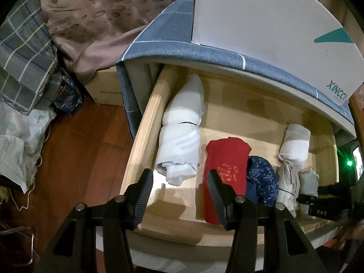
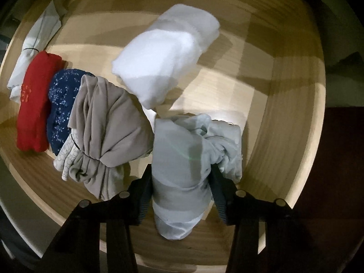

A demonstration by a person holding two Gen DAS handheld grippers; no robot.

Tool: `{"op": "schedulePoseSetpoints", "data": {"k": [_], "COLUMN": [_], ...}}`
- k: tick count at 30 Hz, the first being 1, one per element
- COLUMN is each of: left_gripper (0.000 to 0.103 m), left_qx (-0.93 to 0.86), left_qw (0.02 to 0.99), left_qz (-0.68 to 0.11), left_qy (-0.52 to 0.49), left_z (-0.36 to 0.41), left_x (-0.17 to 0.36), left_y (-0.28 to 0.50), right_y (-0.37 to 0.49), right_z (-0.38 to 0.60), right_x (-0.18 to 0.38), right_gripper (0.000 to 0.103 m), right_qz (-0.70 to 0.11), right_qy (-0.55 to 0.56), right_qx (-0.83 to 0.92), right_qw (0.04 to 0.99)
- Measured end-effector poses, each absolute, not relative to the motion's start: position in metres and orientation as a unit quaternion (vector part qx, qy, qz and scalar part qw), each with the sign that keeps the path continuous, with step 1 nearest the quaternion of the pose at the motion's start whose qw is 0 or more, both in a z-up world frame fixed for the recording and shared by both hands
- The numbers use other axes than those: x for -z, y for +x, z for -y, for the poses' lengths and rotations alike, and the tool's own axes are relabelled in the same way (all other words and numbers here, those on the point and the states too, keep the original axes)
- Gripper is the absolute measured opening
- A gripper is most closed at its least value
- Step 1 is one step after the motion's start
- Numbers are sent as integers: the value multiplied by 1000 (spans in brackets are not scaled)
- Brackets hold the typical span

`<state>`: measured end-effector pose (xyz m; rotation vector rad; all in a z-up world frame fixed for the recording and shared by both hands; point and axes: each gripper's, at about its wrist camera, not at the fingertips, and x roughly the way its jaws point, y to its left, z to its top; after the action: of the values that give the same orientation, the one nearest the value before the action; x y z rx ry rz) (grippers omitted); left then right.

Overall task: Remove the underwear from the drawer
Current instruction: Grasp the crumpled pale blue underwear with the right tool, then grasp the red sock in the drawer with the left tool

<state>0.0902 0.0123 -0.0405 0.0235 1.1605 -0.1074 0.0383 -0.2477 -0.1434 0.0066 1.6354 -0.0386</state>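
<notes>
— Sitting low in the centre of the right wrist frame is the pale grey rolled underwear bundle (image 2: 179,177), lying on the floor of the light wooden drawer (image 2: 284,118). Where are the fingers?

— The right gripper (image 2: 179,179) straddles the roll, one black ribbed finger (image 2: 145,195) on each side, pressed against the cloth and gripping it.

— And around it?

— Just left of it, touching, lies a beige roll bound with a thin black band (image 2: 102,122). Above, towards the frame's upper middle, is a white folded bundle (image 2: 166,52). Further left sit a navy floral roll (image 2: 61,104), then a red roll with a stitched patch (image 2: 34,104), then a long white roll (image 2: 31,52) at the far left edge.

— What does the left wrist view show?

— The left gripper (image 1: 179,195) hovers above the drawer's front edge, fingers spread wide with nothing between them. Below it lie the long white roll (image 1: 182,132) and the red roll (image 1: 225,173). The pale grey bundle (image 1: 308,188) shows at the lower right, partly hidden by the right gripper (image 1: 318,204). A blue-grey checked cover (image 1: 204,47) overhangs the drawer, with a white printed carton (image 1: 261,27) on top.
</notes>
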Motion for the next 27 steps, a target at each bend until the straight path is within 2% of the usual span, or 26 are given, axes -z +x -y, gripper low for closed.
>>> {"op": "schedulePoseSetpoints", "data": {"k": [4, 14, 27], "left_gripper": [51, 51, 51], "left_qx": [52, 86, 118], "left_qw": [831, 787, 720], "left_qz": [-554, -611, -684], "left_qy": [11, 26, 8], "left_z": [-12, 2, 39], "left_x": [42, 62, 89], "left_y": [91, 97, 125], "right_y": [25, -8, -9], "right_z": [262, 274, 280], "right_x": [142, 146, 146], "right_gripper": [42, 40, 41], "right_qz": [-729, -722, -722], "right_qy": [64, 119, 113], "right_qx": [17, 24, 23], "right_qw": [681, 681, 682]}}
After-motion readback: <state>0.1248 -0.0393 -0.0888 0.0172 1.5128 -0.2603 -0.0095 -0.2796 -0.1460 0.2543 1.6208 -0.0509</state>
